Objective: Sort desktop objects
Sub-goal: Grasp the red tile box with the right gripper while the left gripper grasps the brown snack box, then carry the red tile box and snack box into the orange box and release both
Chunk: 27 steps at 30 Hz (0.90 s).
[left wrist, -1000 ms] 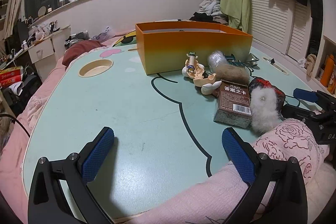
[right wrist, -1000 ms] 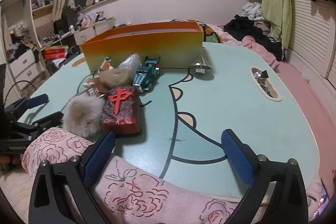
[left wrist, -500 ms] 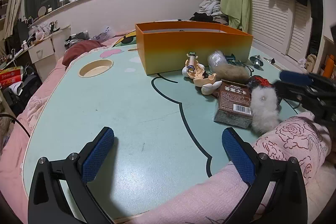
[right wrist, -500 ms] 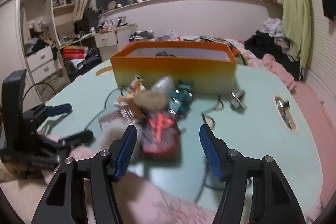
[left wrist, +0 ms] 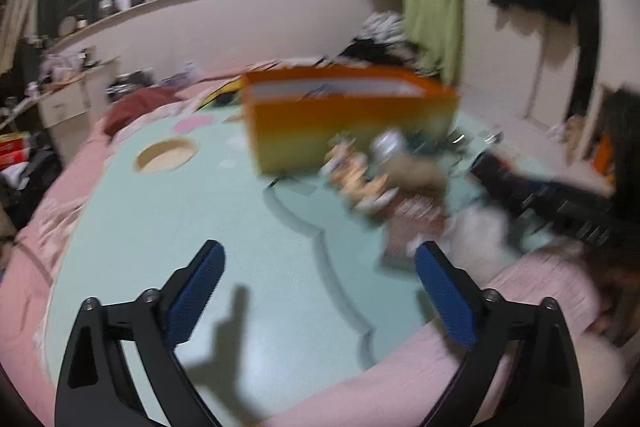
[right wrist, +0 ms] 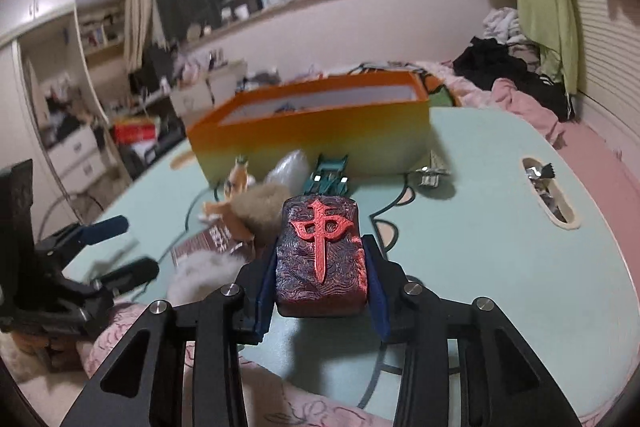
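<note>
Black claw frames, blue ridged pads, silver screws.

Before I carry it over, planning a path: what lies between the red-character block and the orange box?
In the right wrist view, a teal toy car lies between the block and the orange box.

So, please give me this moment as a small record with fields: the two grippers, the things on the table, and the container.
right gripper: jaws closing, dark red mahjong-tile block between the pads
left gripper: closing slightly, nothing between the pads
container: orange box on the mint table
beside the box: teal toy car, small figurine, fluffy balls
left view: blurred
</note>
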Motion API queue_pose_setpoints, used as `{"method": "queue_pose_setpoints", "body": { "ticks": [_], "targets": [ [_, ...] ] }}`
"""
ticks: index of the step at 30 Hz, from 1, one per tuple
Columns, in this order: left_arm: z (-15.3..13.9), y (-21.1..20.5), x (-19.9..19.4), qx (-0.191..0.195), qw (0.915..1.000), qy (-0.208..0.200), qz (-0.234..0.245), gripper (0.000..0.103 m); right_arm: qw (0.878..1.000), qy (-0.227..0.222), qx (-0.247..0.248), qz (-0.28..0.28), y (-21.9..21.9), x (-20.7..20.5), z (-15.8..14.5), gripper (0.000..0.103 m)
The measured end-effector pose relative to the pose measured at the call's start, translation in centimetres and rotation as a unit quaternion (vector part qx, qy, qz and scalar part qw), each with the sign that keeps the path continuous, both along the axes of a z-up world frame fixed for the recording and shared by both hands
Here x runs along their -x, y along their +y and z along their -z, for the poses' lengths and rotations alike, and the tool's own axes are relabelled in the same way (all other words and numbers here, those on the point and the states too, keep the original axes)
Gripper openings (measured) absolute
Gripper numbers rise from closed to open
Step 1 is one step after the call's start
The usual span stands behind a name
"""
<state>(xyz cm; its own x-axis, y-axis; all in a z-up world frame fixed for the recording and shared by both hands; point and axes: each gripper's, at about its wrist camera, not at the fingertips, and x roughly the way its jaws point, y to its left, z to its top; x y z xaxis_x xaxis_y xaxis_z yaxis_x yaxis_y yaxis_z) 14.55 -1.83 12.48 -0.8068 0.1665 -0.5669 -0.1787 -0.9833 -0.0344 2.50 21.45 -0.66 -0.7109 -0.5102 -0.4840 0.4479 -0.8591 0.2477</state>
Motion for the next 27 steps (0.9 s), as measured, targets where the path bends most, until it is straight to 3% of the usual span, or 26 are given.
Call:
{"method": "queue_pose_setpoints", "body": {
  "ticks": [4,7,10,11,12,13,14,16,22,27],
  "targets": [
    [-0.2,3.3,2.4,0.044,0.9968,-0.038,0.054,0.069,1.0,0.0,0.004,0.001,0.2,0.5,-0.6,0.038],
    [0.0,4.4,3.3,0.048,0.9948,-0.051,0.073,0.064,1.0,-0.001,0.006,-0.001,0.2,0.4,-0.7,0.038],
    [1.0,5.9,4.2,0.075,0.9858,-0.102,0.111,0.065,1.0,-0.005,0.007,-0.004,0.4,0.6,-0.5,0.038],
    [1.1,6.1,4.2,0.082,0.9869,-0.088,0.109,0.065,1.0,-0.006,0.006,-0.004,0.3,0.6,-0.5,0.038],
    [1.3,6.0,4.4,0.079,0.9876,-0.086,0.104,0.06,1.0,-0.005,0.007,-0.004,0.4,0.5,-0.6,0.038],
    [1.5,5.7,4.5,0.072,0.9891,-0.084,0.097,0.039,1.0,-0.005,0.006,-0.003,0.4,0.6,-0.5,0.038],
    [1.7,5.3,4.5,0.062,0.9905,-0.08,0.093,0.029,1.0,-0.004,0.007,-0.003,0.4,0.6,-0.5,0.038],
    [2.1,4.7,4.5,0.042,0.9918,-0.074,0.095,0.019,1.0,-0.004,0.01,-0.003,0.5,0.6,-0.5,0.038],
    [1.3,3.3,1.5,0.022,0.9936,0.01,0.11,0.02,0.999,0.01,0.031,-0.001,1.3,0.0,-0.8,0.038],
    [-1.6,0.8,2.7,0.01,0.9965,0.026,0.079,0.02,0.999,0.027,0.04,-0.009,1.5,0.9,-3.3,0.038]
  ]
}}
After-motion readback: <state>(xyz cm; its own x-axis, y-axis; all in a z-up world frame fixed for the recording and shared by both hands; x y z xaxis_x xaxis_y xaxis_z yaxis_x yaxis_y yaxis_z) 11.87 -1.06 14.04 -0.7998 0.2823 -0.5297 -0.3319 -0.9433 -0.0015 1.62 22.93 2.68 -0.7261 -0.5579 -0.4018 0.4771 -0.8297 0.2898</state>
